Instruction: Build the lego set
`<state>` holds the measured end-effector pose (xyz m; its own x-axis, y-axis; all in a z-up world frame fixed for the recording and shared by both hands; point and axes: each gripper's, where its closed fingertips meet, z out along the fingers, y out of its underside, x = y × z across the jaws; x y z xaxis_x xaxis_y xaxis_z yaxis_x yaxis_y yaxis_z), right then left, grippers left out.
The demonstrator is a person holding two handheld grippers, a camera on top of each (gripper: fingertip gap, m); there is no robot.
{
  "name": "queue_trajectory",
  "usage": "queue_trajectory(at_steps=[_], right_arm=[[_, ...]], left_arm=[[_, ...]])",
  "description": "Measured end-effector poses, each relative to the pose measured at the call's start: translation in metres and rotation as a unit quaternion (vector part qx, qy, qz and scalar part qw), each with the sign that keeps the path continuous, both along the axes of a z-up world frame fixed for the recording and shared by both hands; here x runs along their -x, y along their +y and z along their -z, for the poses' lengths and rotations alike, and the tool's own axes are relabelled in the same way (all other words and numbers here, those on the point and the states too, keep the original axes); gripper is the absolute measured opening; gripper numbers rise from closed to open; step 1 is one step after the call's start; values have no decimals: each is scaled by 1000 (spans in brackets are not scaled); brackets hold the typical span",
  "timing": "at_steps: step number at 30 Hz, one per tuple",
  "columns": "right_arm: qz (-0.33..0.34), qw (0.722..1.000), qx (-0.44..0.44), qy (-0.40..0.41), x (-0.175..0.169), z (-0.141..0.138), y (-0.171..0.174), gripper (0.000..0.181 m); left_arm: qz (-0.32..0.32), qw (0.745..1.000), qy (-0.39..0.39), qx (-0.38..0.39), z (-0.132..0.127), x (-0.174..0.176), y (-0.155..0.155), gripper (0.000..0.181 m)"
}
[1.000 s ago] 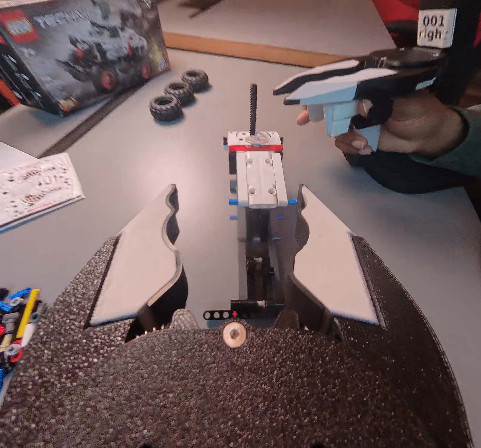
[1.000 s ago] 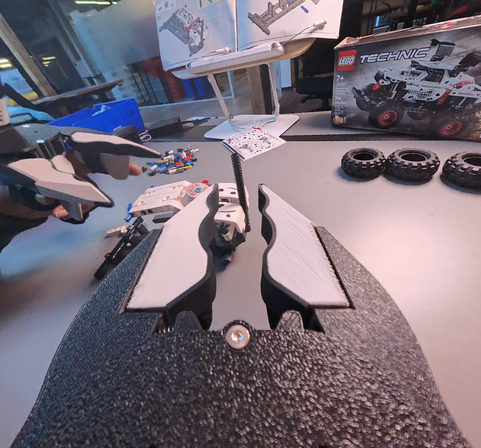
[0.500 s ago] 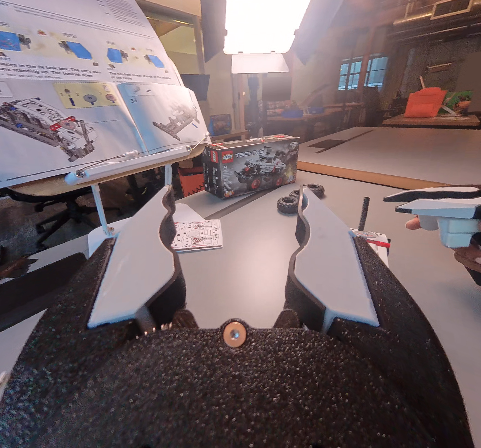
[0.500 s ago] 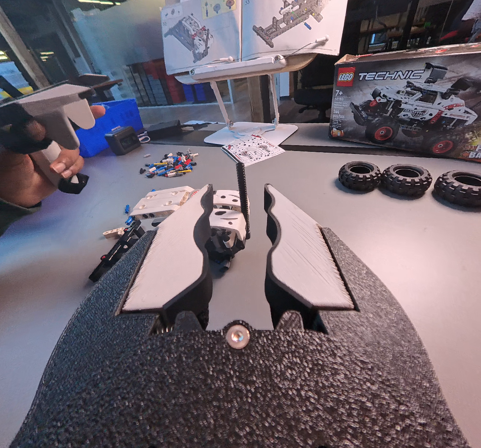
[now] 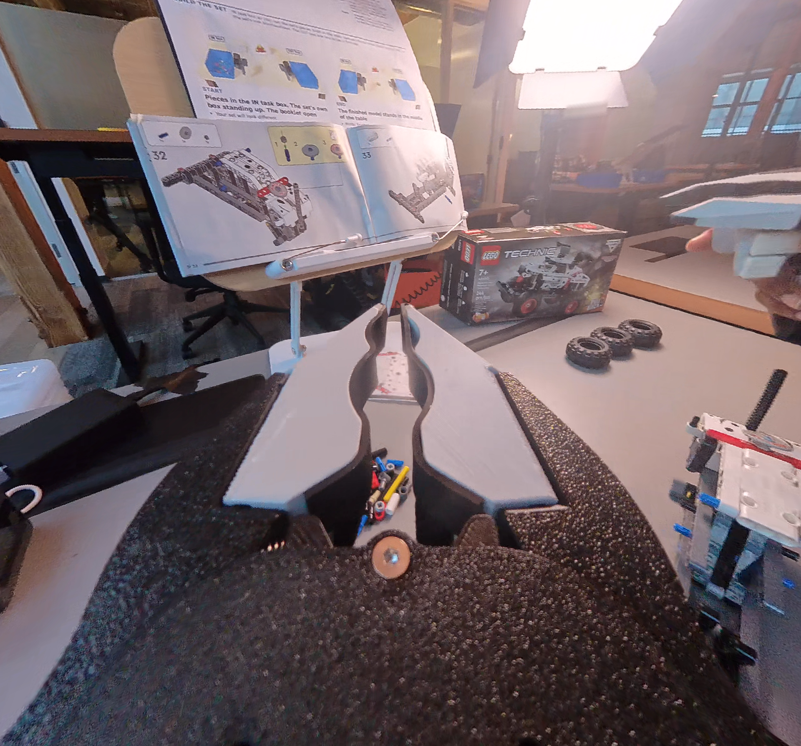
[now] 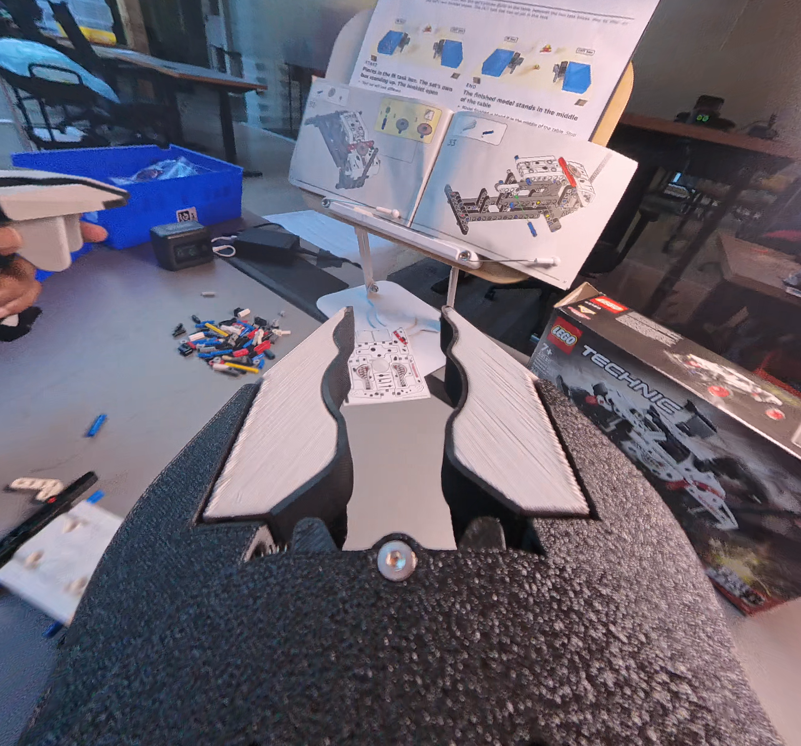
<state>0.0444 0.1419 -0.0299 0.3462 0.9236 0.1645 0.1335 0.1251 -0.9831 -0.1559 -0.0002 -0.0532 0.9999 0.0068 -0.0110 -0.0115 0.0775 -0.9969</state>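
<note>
The partly built white, grey and black model [image 5: 745, 486] with an upright black spring stands on the grey table at my right; it shows blurred in the right wrist view [image 6: 52, 543] at lower left. My left gripper [image 5: 392, 313] is shut with nothing in it, above the pile of small loose pieces [image 5: 385, 491]. My right gripper [image 6: 396, 313] is open and empty, held over the sticker sheet [image 6: 385, 369]. Both point at the open instruction booklet [image 5: 303, 192] on its stand. The pile also shows in the right wrist view [image 6: 229, 346].
The set's box [image 5: 529, 274] stands at the back, with three black tyres [image 5: 613, 341] in front of it. A blue bin [image 6: 143, 187] and a small black device [image 6: 182, 246] sit far left. A loose blue pin [image 6: 96, 425] lies on the table. The right gripper is farther from the loose blue pin [image 6: 96, 425], some 30 cm, than the left, some 20 cm.
Both grippers have swung up and away from the model toward the booklet. The left gripper's fingers have closed from wide open. The right gripper's fingers have opened wider.
</note>
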Motion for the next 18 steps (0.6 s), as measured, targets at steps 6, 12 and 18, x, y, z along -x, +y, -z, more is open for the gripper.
queue_trajectory(at_steps=[6,12,18], right_arm=[[-1,1000,-8,-8,89,5,75,39],[64,998,2,-12,139,17,137,40],[97,995,15,1,145,28,155,41]], left_arm=[[-34,999,13,19,-13,24,34,1],[-48,992,76,90,-17,50,106,25],[-44,969,179,161,0,72,176,36]])
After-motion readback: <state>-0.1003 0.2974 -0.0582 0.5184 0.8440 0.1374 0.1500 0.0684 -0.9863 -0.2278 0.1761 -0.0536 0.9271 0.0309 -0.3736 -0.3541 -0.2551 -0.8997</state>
